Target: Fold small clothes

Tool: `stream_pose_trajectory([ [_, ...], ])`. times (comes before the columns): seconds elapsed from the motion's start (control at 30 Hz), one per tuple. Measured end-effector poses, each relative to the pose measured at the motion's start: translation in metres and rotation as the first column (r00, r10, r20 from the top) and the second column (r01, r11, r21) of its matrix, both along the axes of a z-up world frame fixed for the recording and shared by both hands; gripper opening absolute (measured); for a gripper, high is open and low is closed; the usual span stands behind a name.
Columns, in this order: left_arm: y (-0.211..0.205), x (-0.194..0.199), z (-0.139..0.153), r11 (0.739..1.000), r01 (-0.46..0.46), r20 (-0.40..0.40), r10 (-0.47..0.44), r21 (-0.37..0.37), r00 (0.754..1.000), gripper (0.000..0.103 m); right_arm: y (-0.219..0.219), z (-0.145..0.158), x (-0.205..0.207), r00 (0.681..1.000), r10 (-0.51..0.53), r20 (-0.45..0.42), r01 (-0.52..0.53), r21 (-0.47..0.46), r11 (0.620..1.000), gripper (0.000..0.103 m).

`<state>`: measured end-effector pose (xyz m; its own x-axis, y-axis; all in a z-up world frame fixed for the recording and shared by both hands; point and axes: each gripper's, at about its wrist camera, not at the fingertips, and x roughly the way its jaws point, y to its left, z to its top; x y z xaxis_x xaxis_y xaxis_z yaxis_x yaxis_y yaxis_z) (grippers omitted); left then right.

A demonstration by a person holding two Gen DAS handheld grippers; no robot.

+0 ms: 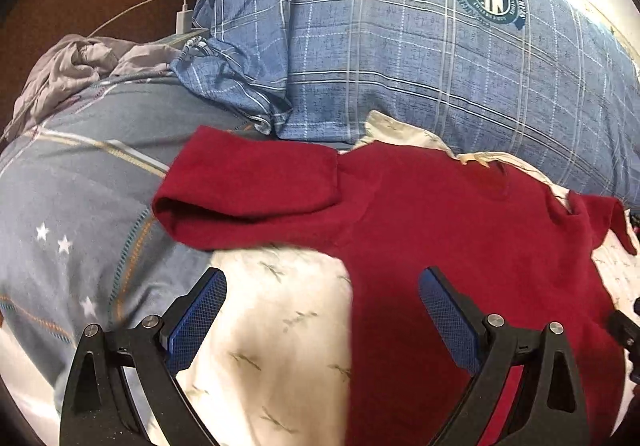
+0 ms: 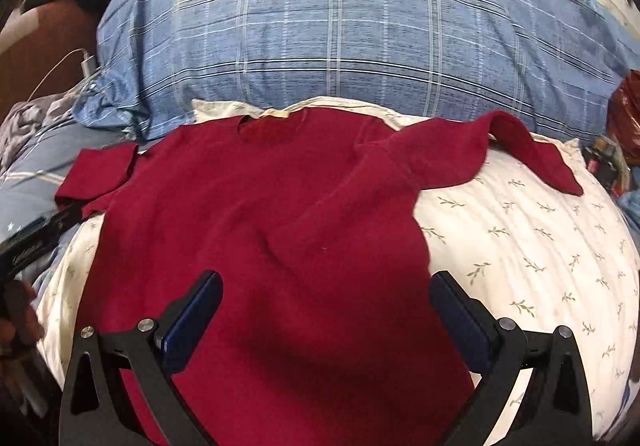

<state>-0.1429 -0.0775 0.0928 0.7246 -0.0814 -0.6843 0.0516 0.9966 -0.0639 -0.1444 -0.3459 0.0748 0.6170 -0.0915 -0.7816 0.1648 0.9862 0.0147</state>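
Sweater: a dark red sweater point(image 2: 256, 230) lies spread flat, neck away from me, on a white pillow point(image 2: 528, 246) printed with small leaf sprigs.
Left sleeve: the left sleeve point(image 1: 248, 186) reaches sideways off the pillow onto the blue quilt point(image 1: 80, 214) with stars.
Right sleeve: the right sleeve point(image 2: 516, 146) is bent, its cuff lying on the pillow.
My left gripper: my left gripper point(image 1: 322, 296) hangs above the sweater's left edge, fingers spread wide, holding nothing; one blue pad point(image 1: 196, 322) is over white cloth, the other over red.
My right gripper: my right gripper point(image 2: 326, 298) is likewise wide apart and empty, over the lower body of the sweater.
Behind: a blue plaid pillow point(image 2: 360, 30) with a round crest sits just beyond the collar.
Far left: a white charger point(image 1: 184, 16) with its cable, and crumpled grey cloth point(image 1: 80, 66).
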Motion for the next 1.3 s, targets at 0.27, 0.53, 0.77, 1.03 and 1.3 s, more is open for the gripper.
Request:
stream_pose_trajectory([
  [0.27,-0.037,-0.009,-0.009,0.992,0.1,0.001,-0.1,0.074,0.995,0.096,0.001,-0.003,0.003,1.0,-0.006,-0.01,0.006,-0.001,1.0,0.103],
  [0.53,-0.045,-0.002,-0.018,0.988,0.129,-0.016,-0.128,0.084,0.992,0.095,-0.004,-0.006,0.006,0.999,-0.029,-0.015,0.029,0.037,0.999,0.103],
  [0.77,-0.049,0.002,-0.022,0.988,0.115,-0.01,-0.115,0.099,0.993,0.095,0.003,-0.013,0.011,0.999,-0.002,-0.033,0.003,0.031,1.0,0.103],
  [1.03,-0.047,0.008,-0.026,0.991,0.098,-0.013,-0.097,0.09,0.995,0.095,0.007,-0.013,0.021,0.999,0.013,-0.037,-0.012,0.017,1.0,0.103],
  [1.3,-0.048,0.012,-0.027,0.989,0.105,-0.015,-0.104,0.103,0.994,0.095,0.023,-0.005,0.036,0.998,0.066,-0.002,-0.066,-0.02,0.998,0.103],
])
